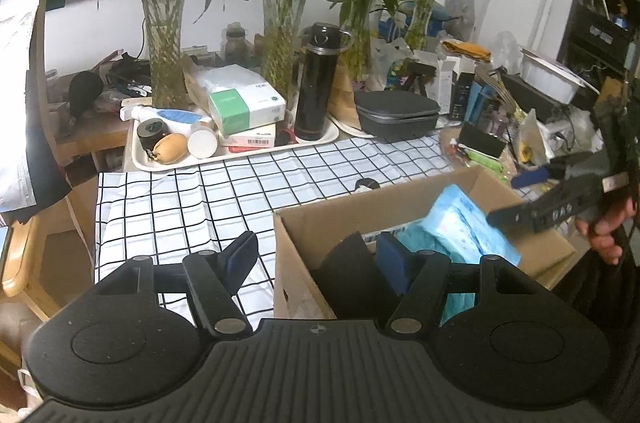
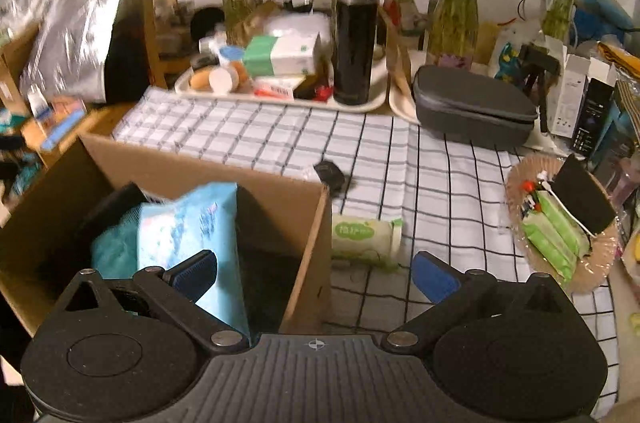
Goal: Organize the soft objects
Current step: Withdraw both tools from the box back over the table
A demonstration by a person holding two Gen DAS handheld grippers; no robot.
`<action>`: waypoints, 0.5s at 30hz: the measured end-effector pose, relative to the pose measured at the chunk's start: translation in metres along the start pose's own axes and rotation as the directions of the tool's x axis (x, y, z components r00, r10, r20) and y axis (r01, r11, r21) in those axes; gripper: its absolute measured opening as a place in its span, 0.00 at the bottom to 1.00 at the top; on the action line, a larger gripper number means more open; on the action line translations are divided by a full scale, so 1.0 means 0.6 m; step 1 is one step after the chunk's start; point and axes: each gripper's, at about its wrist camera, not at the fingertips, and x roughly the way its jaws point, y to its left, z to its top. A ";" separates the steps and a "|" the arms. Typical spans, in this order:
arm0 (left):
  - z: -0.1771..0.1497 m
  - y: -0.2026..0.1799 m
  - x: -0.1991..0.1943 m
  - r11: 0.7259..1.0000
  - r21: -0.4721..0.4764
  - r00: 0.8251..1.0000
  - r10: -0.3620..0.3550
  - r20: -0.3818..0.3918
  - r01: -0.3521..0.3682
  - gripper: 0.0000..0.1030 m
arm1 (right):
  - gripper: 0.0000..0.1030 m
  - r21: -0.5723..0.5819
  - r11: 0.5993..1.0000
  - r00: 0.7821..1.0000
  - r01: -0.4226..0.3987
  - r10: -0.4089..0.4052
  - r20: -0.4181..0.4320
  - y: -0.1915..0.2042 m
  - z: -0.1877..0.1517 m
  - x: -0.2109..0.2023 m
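The left hand-held gripper (image 1: 318, 257) hovers with its fingers spread wide, one over the checked tablecloth (image 1: 168, 199) and the other inside the open cardboard box (image 1: 344, 215). In the box, a light blue soft pack (image 1: 466, 223) leans tilted on a teal cloth (image 1: 416, 235), beside a dark flat piece (image 1: 346, 273).

From the right wrist view, the right hand-held gripper (image 2: 316, 273) is also spread, holding nothing; its left finger sits in front of the blue pack (image 2: 192, 235), its right finger over the table (image 2: 440, 191). A white-and-green roll of wipes (image 2: 366, 235) lies on the cloth just beside the box wall (image 2: 308, 247). Green packets (image 2: 556, 235) rest on a woven plate (image 2: 600, 263) to the right. A black flask (image 2: 356, 35) stands upright on a tray (image 2: 372, 103) at the back, near a grey zip case (image 2: 472, 111) and vases of bamboo (image 2: 456, 11).
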 end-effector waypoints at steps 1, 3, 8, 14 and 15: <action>0.001 0.001 0.001 1.000 -0.002 1.000 0.001 0.001 -0.001 0.63 | 1.00 -0.009 1.000 1.000 0.008 -0.008 -0.022 0.003 0.000 0.008; 0.003 0.004 0.004 1.000 -0.006 1.000 0.003 0.005 -0.002 0.63 | 1.00 -0.016 1.000 0.998 0.027 -0.028 -0.062 0.006 -0.002 0.021; 0.006 0.015 0.011 1.000 -0.012 1.000 0.003 0.017 -0.003 0.63 | 1.00 0.016 0.999 1.000 0.029 -0.029 -0.005 -0.005 0.003 0.008; 0.012 0.032 0.028 0.999 -0.038 1.000 0.010 0.017 -0.010 0.63 | 1.00 0.095 0.995 0.998 0.026 -0.031 0.060 -0.035 0.019 -0.002; 0.014 0.035 0.031 0.999 -0.041 1.000 0.011 0.019 -0.010 0.63 | 1.00 0.104 0.994 0.997 0.029 -0.036 0.065 -0.039 0.022 -0.001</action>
